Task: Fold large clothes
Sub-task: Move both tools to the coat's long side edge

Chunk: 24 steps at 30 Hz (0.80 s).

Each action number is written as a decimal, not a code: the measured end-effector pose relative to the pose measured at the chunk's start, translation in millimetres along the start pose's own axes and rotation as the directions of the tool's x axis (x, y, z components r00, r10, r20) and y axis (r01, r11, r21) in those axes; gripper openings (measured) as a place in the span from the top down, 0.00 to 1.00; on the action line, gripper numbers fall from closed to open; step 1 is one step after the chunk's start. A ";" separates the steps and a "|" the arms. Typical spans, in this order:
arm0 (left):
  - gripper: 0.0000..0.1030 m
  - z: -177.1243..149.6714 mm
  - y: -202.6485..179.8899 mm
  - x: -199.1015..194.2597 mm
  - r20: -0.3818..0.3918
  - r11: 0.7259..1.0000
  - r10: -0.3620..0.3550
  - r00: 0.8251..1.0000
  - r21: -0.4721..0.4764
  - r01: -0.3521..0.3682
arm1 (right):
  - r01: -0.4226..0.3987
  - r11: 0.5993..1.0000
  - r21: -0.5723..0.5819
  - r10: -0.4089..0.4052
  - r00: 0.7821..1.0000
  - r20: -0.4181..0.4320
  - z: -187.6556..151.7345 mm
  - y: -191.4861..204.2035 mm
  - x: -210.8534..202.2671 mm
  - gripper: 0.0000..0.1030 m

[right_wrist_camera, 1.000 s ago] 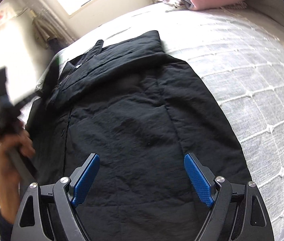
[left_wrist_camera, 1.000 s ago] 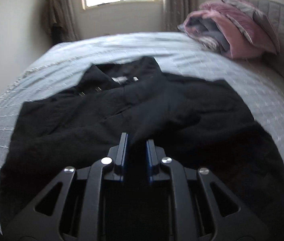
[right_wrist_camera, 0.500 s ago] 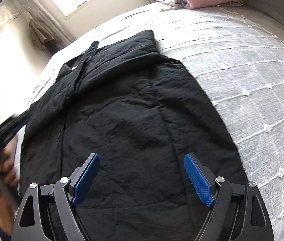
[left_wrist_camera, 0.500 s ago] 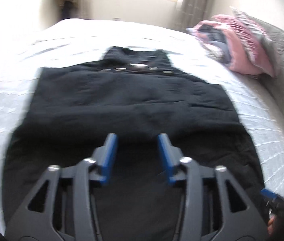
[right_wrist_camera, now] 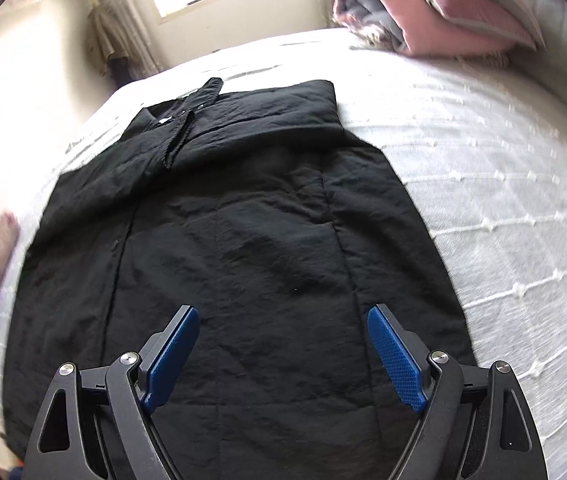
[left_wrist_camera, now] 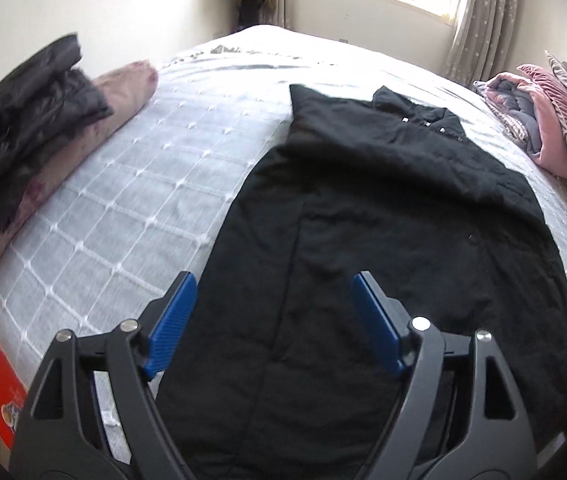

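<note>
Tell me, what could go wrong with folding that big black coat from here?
Both the left gripper and the right gripper are open and hold nothing, so the black coat must be grasped afresh; pinching just one layer could pull the folded-in sides apart. The coat's near hem seems to lie close to the bed edge, so a tug might drag it off. The fabric looks wrinkled; creases may get folded in.
</note>
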State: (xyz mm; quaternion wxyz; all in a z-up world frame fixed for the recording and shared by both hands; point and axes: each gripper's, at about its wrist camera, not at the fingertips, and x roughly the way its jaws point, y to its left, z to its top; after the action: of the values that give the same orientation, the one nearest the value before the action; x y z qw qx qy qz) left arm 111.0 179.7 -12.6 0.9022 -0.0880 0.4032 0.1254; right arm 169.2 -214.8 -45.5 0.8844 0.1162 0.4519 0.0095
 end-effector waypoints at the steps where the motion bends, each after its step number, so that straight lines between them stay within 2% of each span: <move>1: 0.22 -6.6 4.6 2.1 0.019 1.000 0.001 1.000 0.002 -0.001 | 0.021 1.000 -0.016 -0.021 1.000 0.005 -1.0 1.4 -0.7 0.15; 3: 0.21 -18.3 14.0 14.4 0.036 1.000 0.011 0.999 0.019 -0.011 | 0.054 0.998 -0.043 -0.054 0.998 0.013 -3.5 3.4 -2.5 0.15; 5: 0.22 -29.0 29.6 32.2 -0.061 0.998 0.063 0.996 0.011 -0.062 | 0.072 0.995 -0.071 -0.071 0.997 0.020 -7.9 4.7 -6.0 0.15; 6: 0.22 -30.9 40.0 30.8 -0.072 0.999 0.033 0.997 -0.020 -0.035 | 0.084 0.993 -0.086 -0.082 0.996 0.024 -10.8 4.8 -8.3 0.15; 8: 0.22 -33.2 56.3 20.4 -0.041 0.998 -0.021 0.999 -0.068 0.018 | 0.106 0.989 -0.107 -0.103 0.994 0.035 -16.7 3.0 -13.9 0.15; 10: 0.22 -37.6 68.8 9.4 0.000 0.998 0.026 1.000 -0.062 -0.026 | 0.128 0.986 -0.109 -0.123 0.991 0.051 -21.8 -3.3 -20.4 0.15; 12: 0.22 -44.2 73.0 7.2 -0.004 0.997 0.072 0.997 -0.015 -0.072 | 0.138 0.985 -0.103 -0.134 0.990 0.047 -25.6 -9.6 -23.4 0.15; 15: 0.22 -53.2 83.2 4.7 -0.022 0.998 0.064 0.998 -0.005 -0.064 | 0.152 0.983 -0.098 -0.149 0.988 0.039 -35.6 -19.6 -29.8 0.15; 19: 0.22 -62.8 96.8 -7.2 0.012 0.998 0.058 0.998 0.005 -0.058 | 0.114 0.991 -0.074 -0.112 0.993 0.036 -55.6 -33.4 -49.8 0.15; 24: 0.22 -71.3 111.8 -12.3 0.004 0.999 0.034 0.999 -0.011 -0.034 | 0.089 0.996 0.001 -0.089 0.996 0.030 -79.8 -54.7 -70.6 0.15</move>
State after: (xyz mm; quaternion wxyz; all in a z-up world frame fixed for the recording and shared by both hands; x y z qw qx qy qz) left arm 19.6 265.8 -56.9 0.9003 -0.0860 0.4020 0.1432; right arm 58.6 -260.9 -46.0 0.8908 0.0963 0.4431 -0.0315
